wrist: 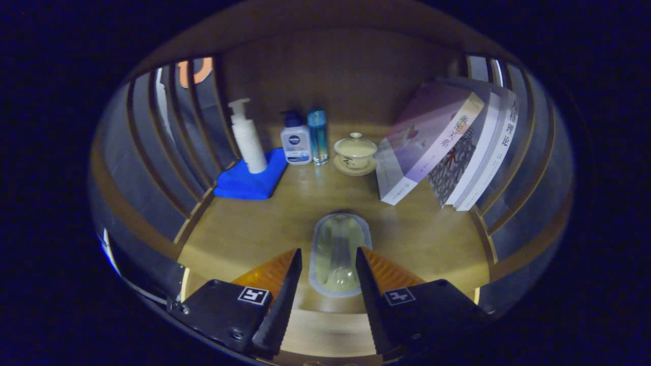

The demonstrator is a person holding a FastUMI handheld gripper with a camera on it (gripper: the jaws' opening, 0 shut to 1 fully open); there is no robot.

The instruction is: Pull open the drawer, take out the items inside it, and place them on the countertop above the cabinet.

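Hand-held gripper [328, 264] at lower centre, fingers narrowed against sides of clear oblong blister pack [339, 254], apparently gripping it; pack low over wooden countertop [244, 229], likely about to be set down; books [447, 147] lean upper right, leaving centre free

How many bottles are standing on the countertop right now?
3: white pump bottle on the blue cloth, then a squat white bottle, then a slim blue bottle. Gripper straddles a packet.

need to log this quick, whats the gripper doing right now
gripper: fingers either side of a clear packaged item on the countertop; cannot tell if they press it.
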